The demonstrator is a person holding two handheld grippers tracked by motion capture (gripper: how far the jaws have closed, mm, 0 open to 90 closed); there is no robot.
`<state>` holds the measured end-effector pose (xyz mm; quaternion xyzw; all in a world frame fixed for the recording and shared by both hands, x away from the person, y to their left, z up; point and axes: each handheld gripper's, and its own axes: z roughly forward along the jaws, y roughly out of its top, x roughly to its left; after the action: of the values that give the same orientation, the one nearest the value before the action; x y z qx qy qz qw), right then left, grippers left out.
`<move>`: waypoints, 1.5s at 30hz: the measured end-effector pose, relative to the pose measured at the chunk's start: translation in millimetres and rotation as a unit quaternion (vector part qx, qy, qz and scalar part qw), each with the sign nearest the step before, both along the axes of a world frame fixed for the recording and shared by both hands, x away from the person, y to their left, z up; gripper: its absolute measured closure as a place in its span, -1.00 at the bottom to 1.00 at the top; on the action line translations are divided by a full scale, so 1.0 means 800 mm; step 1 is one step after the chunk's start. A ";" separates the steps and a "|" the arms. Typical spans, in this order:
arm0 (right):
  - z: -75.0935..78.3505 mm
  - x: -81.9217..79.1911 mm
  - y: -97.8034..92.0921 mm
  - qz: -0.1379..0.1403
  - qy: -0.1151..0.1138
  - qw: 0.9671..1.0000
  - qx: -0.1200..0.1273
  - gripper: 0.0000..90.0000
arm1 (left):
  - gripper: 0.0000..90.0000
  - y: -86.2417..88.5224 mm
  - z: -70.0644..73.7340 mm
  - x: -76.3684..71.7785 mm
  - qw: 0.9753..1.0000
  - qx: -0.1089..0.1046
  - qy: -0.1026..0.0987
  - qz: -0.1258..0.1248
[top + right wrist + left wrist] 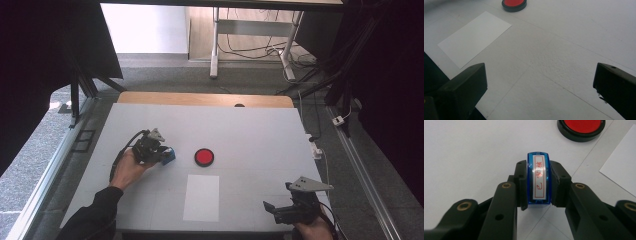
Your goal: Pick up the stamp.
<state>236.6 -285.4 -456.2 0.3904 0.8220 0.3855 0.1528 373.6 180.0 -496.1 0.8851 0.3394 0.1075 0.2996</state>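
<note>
A blue stamp (539, 180) with a white label and red characters is clamped between the jaws of my left gripper (538, 185). In the high view that left gripper (161, 154) is left of centre on the table, with the blue stamp (169, 156) at its tip. A round red ink pad (204, 157) in a black case lies just right of it; the ink pad (581, 126) is at the top of the left gripper view. A white sheet of paper (201, 197) lies near the front edge. My right gripper (272, 212) is open at the front right with nothing in it.
The white table top (260, 135) has a wooden strip along its far edge. In the right gripper view the paper (474, 37) and the ink pad (514, 4) lie beyond the open jaws. Cables and desk legs stand on the floor behind the table.
</note>
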 end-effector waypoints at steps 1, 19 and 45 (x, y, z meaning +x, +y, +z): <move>0.000 0.000 0.000 -0.001 0.000 1.000 0.000 -1.00 | 0.56 0.000 0.000 0.000 1.000 -0.001 0.001 0.000; 0.001 0.000 -0.001 -0.001 -0.002 1.000 0.001 -1.00 | 0.56 0.007 0.022 -0.015 0.999 -0.037 -0.005 0.017; 0.001 0.000 -0.001 -0.003 -0.003 1.000 0.009 -1.00 | 0.57 0.012 0.070 -0.065 0.994 -0.096 -0.043 -0.006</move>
<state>236.6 -286.6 -455.3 0.3933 0.8169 0.3931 0.1529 322.0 189.7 -439.9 0.8488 0.3298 0.1112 0.3979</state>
